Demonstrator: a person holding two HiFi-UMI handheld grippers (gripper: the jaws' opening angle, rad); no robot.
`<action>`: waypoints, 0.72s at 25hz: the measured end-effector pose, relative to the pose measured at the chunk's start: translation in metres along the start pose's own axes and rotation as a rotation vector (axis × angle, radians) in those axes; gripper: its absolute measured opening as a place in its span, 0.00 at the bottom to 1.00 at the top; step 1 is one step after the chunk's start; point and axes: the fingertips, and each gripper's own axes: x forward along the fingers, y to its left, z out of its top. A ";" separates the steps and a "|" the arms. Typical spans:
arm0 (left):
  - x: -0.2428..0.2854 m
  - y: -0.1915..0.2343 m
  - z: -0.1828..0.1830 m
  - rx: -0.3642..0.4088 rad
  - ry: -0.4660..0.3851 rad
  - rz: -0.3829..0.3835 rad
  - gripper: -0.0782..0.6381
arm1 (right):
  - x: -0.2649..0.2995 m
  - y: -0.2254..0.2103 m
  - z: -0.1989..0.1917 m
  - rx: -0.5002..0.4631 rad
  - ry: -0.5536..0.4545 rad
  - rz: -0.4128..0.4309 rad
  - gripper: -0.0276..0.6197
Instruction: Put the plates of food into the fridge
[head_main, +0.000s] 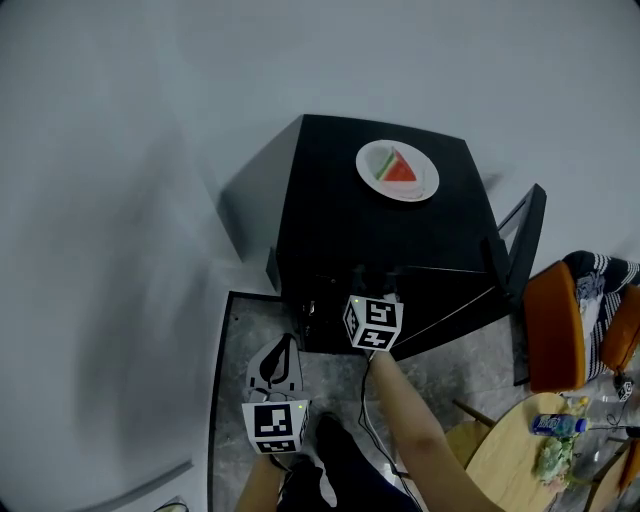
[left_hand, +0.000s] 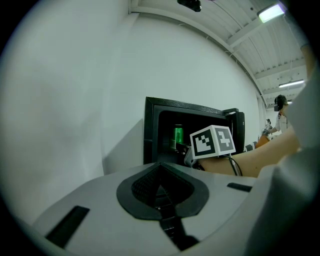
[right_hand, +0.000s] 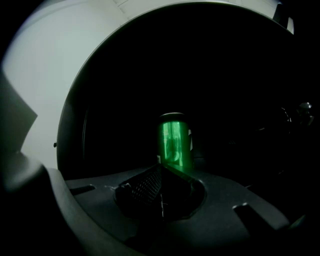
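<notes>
As fridge (head_main: 380, 235) gapes, tongs (right_hand: 161, 169) (right) meet.

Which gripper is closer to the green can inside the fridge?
Right. The right gripper is at the fridge's open front, with the green can just ahead of its jaws. The left gripper sits farther back, outside the fridge.
</notes>
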 end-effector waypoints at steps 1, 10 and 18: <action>0.000 0.000 -0.001 -0.001 0.002 0.000 0.12 | 0.001 0.000 0.000 0.001 0.001 0.002 0.06; 0.007 -0.011 0.017 0.009 -0.034 -0.024 0.12 | -0.049 0.012 0.010 0.062 -0.034 0.038 0.06; -0.004 -0.027 0.062 0.006 -0.149 -0.038 0.12 | -0.141 0.030 0.055 0.078 -0.134 0.053 0.06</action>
